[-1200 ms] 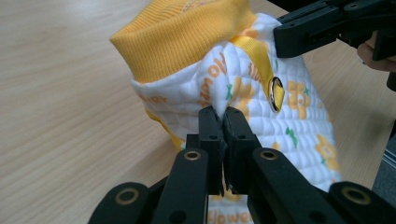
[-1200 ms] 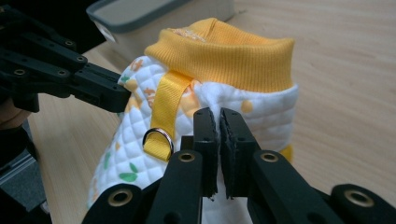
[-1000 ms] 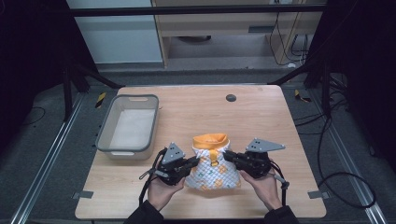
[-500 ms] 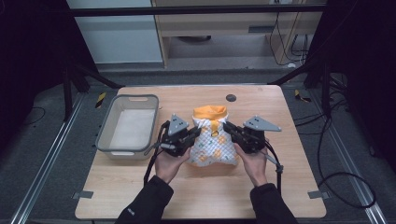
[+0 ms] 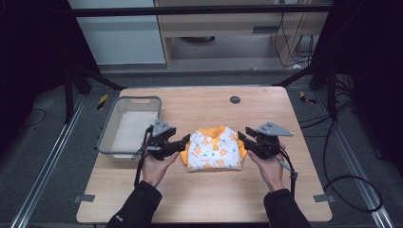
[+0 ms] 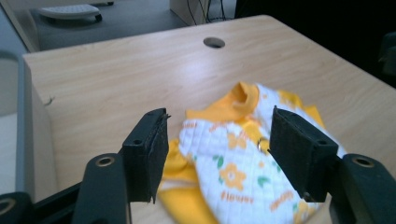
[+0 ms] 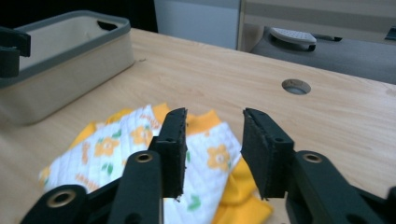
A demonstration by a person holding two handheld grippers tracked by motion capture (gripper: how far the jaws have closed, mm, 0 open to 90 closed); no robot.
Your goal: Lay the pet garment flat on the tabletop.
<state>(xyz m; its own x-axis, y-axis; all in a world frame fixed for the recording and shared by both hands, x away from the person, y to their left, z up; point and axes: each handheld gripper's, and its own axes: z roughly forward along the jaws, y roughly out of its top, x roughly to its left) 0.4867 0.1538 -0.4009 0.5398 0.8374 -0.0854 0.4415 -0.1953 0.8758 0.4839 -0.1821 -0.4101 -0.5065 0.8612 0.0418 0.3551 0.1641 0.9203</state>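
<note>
Because the folded baby shirt (image 5: pixel 214 148) lies flat on the bench (image 5: pixel 209 202) beside the grey basket (image 5: pixel 110 134), the left claw (image 5: pixel 183 145) and right claw (image 5: pixel 241 139) flank it, both agape and empty, seemingly poised to grip its sides.

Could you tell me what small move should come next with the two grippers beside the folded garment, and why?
Probably close in and pinch the folded garment at both sides to lift it toward the basket. The left gripper and right gripper flank it, both open and holding nothing, and it lies folded on the table next to the basket.
</note>
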